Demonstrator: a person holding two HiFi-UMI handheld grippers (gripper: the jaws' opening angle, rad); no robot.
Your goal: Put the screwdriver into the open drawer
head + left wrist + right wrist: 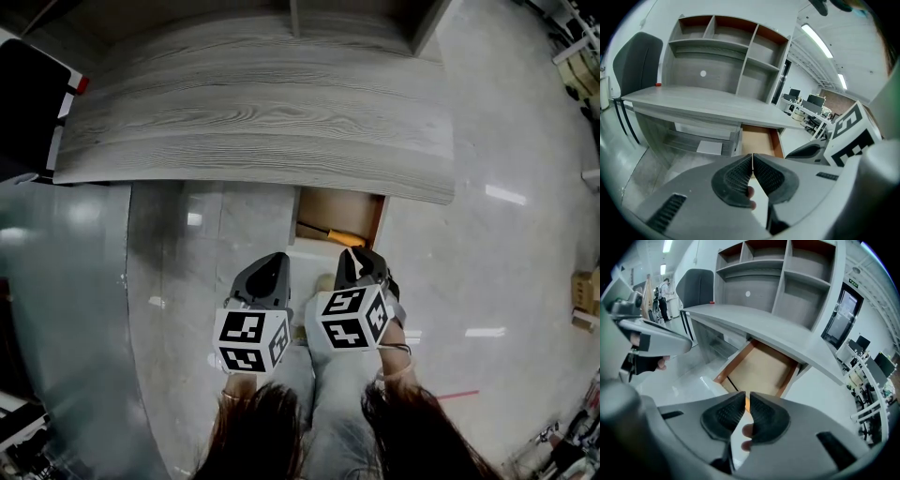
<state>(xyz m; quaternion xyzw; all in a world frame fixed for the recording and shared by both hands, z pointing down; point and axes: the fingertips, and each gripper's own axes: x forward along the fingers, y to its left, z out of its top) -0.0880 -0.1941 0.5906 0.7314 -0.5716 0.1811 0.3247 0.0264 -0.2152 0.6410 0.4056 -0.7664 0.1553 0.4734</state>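
Right gripper [746, 397]: jaws almost together, a thin slit between the pads, nothing gripped. An orange sliver shows through the slit. A fingertip [746, 430] shows behind the pads. The gripper hangs over the front edge of the drawer [735, 361], tips pointing into it.

Left gripper [752, 158]: jaws closed tip to tip and empty. It hangs just beside the right gripper, over the floor [497, 253] and short of the drawer. Each gripper carries its marker cube [251, 339] at the rear, near the person.

Screwdriver [339, 234]: lies flat inside the drawer near its front, orange handle to the right, dark shaft to the left (the right gripper view shows the shaft as a thin black line in the near left corner). It is apart from both grippers.

The drawer is pulled out from under the desk [253, 122]. It has a pale wooden bottom and brown side walls.

The desk top is grey wood grain with a curved front edge. It is bare except for a small red item [657, 85] at its far left. A shelf unit [726, 51] with open compartments stands on the rear of the desk. A dark chair [637, 63] back shows at the left end.

The floor is pale, glossy and reflects light. Beyond the desk are more desks with monitors [806, 101], under ceiling strip lights [818, 35].
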